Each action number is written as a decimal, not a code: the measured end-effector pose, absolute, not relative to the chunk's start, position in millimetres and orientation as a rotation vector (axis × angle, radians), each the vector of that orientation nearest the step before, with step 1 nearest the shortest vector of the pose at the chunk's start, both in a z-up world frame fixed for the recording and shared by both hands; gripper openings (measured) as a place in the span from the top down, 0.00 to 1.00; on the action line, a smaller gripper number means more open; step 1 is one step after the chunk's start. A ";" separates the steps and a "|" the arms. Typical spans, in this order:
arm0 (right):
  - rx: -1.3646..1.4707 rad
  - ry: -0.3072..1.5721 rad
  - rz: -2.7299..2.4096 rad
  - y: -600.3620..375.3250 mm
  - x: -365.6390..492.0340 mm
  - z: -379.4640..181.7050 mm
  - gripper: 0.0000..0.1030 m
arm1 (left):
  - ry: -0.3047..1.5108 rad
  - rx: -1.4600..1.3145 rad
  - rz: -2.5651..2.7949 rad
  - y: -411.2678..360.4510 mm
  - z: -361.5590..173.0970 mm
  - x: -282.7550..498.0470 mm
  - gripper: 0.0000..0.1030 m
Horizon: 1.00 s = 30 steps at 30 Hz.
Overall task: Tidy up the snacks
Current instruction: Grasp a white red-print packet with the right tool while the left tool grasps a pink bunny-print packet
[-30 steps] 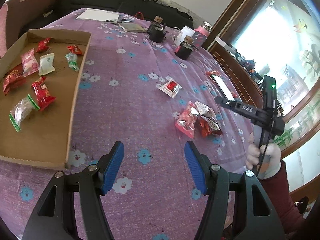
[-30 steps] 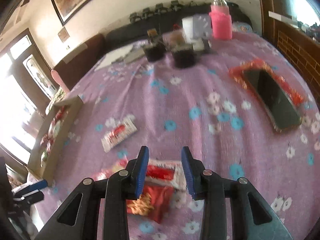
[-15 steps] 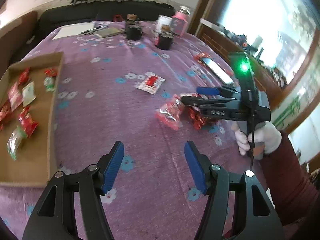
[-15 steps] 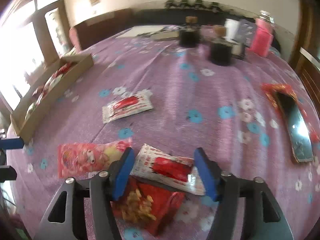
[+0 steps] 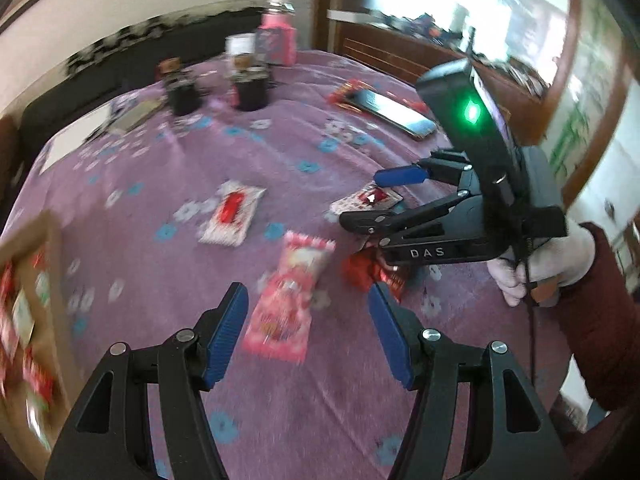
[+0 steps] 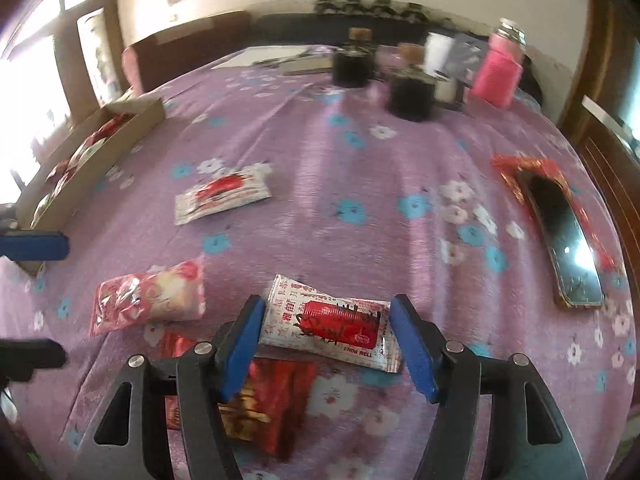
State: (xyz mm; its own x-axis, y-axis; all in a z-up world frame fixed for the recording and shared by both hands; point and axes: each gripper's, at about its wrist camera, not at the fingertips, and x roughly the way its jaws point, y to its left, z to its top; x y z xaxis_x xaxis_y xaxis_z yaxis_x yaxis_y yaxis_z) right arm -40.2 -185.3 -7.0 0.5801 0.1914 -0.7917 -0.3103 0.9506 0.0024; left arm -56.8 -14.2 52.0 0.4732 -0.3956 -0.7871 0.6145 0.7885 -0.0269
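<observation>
Here the right gripper (image 6: pixel 326 340), jaws spread, straddles a white-and-red sachet (image 6: pixel 328 322) lying partly on a red packet (image 6: pixel 264 404); likely light, crinkly and slippery, so pinch its flat middle. The left gripper (image 5: pixel 308 330), also spread, hovers over the pink packet (image 5: pixel 288 304). Farther left lies a second white sachet (image 6: pixel 222 197): four loose snacks in all. The cardboard tray (image 6: pixel 132 120) sits far left.
</observation>
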 end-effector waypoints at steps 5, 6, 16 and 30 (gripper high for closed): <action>-0.109 0.907 0.306 -191.1 -38.9 -6.6 0.34 | 0.904 0.387 -0.622 -36.5 29.4 -42.0 0.40; -0.106 0.907 0.306 -191.0 -38.8 -6.8 0.33 | 0.909 0.401 -0.608 -38.4 24.9 -40.3 0.40; -0.155 0.915 0.317 -180.5 -44.2 -9.2 0.45 | 0.957 0.306 -0.574 -30.2 15.3 -30.6 0.75; -0.018 0.832 0.341 -192.4 -48.1 6.0 0.76 | 0.875 0.046 -0.517 31.8 52.4 -56.7 0.75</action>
State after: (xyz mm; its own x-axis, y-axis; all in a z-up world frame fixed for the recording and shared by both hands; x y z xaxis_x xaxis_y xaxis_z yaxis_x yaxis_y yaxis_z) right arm -48.1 -192.4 6.0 0.6220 0.2901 -0.7273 -0.3038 0.9455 0.1173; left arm -56.7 31.8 52.4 0.5270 -0.4138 -0.7424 0.4504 0.8767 -0.1689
